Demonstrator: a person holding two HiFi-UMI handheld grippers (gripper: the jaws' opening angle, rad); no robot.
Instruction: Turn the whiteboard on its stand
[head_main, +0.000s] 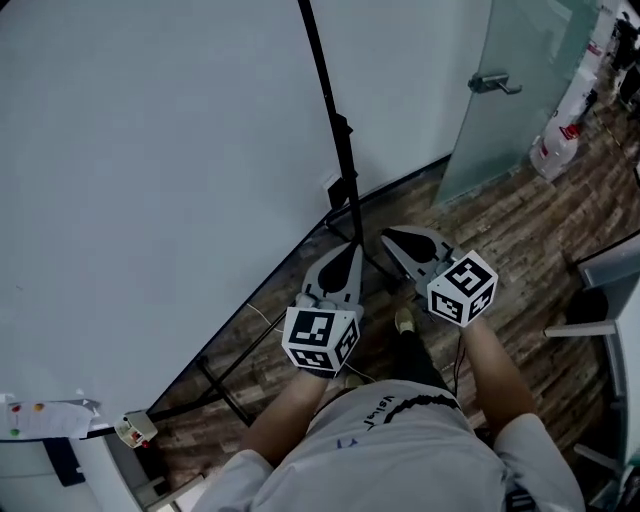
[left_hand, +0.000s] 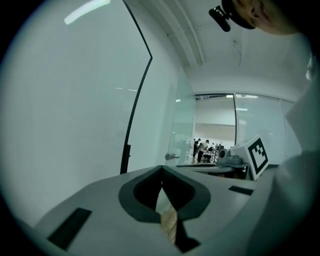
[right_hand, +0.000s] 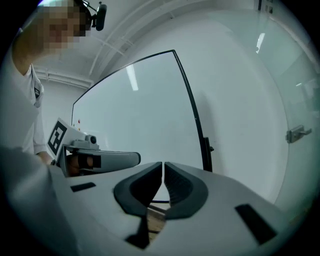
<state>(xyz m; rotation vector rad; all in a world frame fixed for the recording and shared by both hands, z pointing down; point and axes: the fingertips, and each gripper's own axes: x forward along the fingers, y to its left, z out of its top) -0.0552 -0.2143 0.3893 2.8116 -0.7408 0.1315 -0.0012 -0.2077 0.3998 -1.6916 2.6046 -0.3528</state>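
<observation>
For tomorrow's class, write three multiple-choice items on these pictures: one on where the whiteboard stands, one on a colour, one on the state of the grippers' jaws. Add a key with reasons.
1. In the head view, the whiteboard fills:
A) the picture's right
B) the picture's left
C) the space behind the person

2. Its frame is:
A) red
B) yellow
C) black

3. The left gripper and right gripper are:
A) shut and empty
B) wide open
C) clamped on the frame

Key:
1 B, the white panel covers the left side.
2 C, a thin black edge runs down its side.
3 A, each gripper view shows tips meeting with nothing between.
</observation>
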